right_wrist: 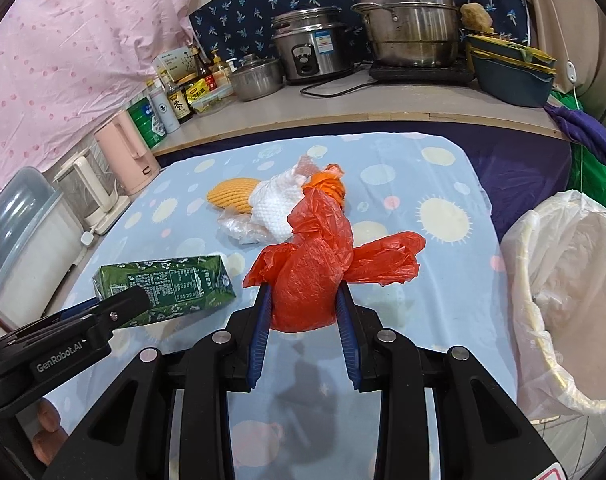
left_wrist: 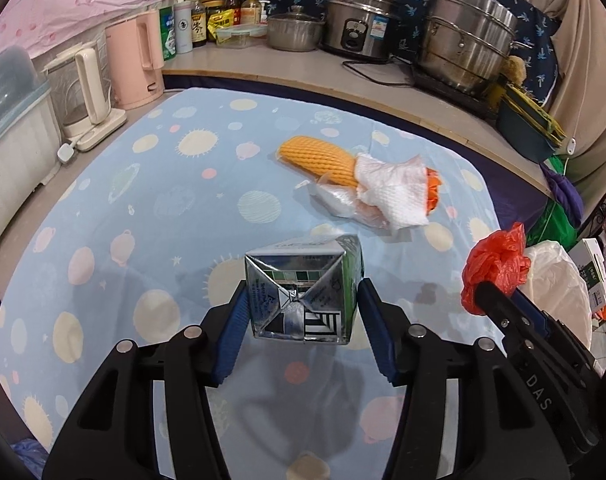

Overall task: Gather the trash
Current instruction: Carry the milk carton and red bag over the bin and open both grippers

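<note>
I saw the blue spotted tablecloth [left_wrist: 151, 208] fill most of both views. At the right, the lined trash bin [right_wrist: 563, 280] was cut off by the frame edge. Far on the cloth lay a heap: yellow foam netting [left_wrist: 319, 158], white paper towel [left_wrist: 391, 192], clear film, something orange I couldn't identify. My left gripper [left_wrist: 303, 304], tilted downward, clamped the green carton [right_wrist: 167, 284] above the cloth. My right gripper [right_wrist: 305, 304] squeezed a crumpled red plastic bag [right_wrist: 315, 264].
</note>
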`<state>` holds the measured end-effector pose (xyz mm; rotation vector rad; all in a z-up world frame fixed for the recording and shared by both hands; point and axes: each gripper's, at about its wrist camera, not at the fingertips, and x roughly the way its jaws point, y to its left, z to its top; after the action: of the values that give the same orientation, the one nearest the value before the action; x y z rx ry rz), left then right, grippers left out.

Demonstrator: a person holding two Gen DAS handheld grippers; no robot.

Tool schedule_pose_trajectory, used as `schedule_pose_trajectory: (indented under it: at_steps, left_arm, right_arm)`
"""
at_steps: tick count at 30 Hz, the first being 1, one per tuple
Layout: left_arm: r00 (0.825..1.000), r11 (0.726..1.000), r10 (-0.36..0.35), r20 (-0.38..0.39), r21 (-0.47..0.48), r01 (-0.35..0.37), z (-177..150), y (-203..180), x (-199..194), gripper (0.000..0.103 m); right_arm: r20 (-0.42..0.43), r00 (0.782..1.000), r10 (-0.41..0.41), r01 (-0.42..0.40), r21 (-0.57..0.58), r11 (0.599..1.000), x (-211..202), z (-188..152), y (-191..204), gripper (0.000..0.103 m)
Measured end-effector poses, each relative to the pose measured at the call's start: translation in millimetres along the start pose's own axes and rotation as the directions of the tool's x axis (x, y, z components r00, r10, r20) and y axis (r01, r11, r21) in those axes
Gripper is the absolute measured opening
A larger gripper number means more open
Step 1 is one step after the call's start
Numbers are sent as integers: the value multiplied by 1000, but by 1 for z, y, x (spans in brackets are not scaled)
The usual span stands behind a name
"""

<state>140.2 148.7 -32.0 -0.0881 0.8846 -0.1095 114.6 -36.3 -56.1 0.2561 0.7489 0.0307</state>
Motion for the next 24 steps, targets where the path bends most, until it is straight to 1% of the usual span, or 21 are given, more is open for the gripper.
schedule_pose_trajectory:
  at_steps: [4, 12, 24]
  left_arm:
    - [1000, 999, -11, 20, 30, 10, 1, -16, -12, 51]
    - [998, 993, -56, 37, 101, 52, 1, -56, -27, 50]
    - [986, 972, -155, 61, 186, 141, 7, -121, -45, 49]
  right_arm:
    - [15, 1000, -1, 0, 26, 1000, -9, 0, -12, 30]
    - [53, 998, -17, 12, 88, 996, -29, -1, -44, 30]
    - [90, 992, -88, 68, 200, 977, -55, -8, -109, 30]
